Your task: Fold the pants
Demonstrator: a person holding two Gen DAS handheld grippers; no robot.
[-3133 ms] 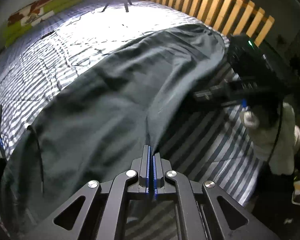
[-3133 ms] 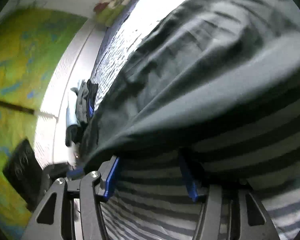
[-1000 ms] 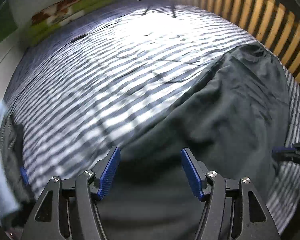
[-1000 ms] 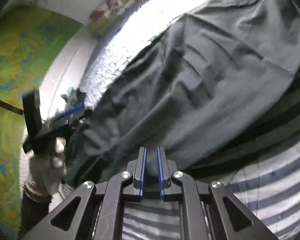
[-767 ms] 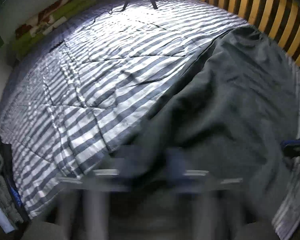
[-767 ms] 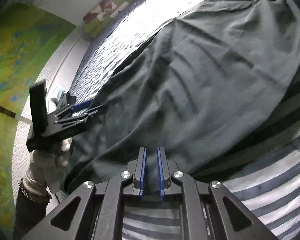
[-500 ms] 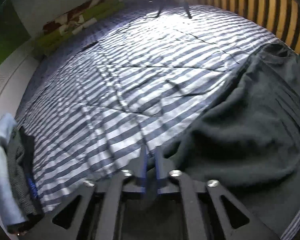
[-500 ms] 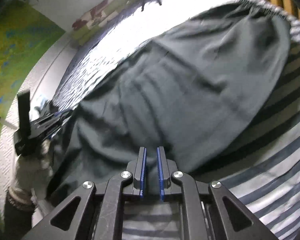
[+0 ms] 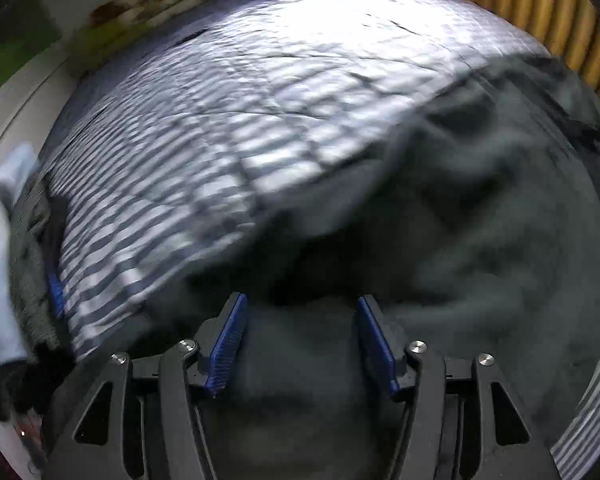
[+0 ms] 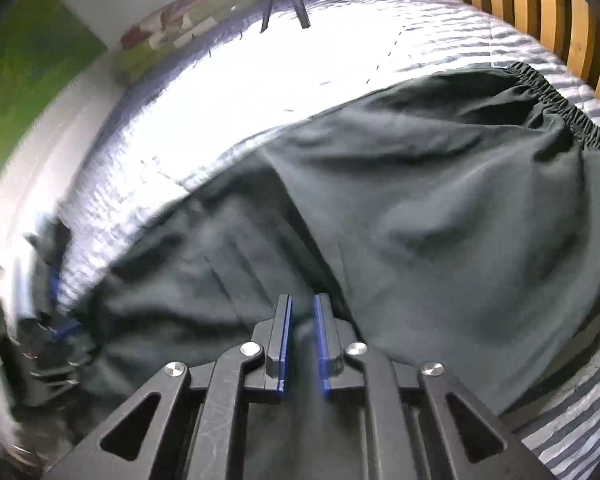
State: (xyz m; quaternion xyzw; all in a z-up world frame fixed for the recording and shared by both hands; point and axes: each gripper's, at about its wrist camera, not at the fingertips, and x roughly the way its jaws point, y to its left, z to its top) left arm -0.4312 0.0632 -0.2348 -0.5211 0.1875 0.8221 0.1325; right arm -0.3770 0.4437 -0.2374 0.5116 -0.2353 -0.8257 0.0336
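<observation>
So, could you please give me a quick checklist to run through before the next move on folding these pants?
1. Right gripper pinching cloth: ok, its pads are nearly together with a fold of the dark pants between them.
2. Left gripper holding cloth: not ok, its jaws are opening, with cloth lying between the pads and not pressed.
3. Waistband lying flat: ok, it rests on the striped blanket near the wooden slats.
4. Leg end smooth: not ok, the cloth by the left gripper is bunched.
5. Pile of clothes out of the way: ok, it sits at the blanket's edge.
6. Hems lined up: cannot tell, too blurred.
</observation>
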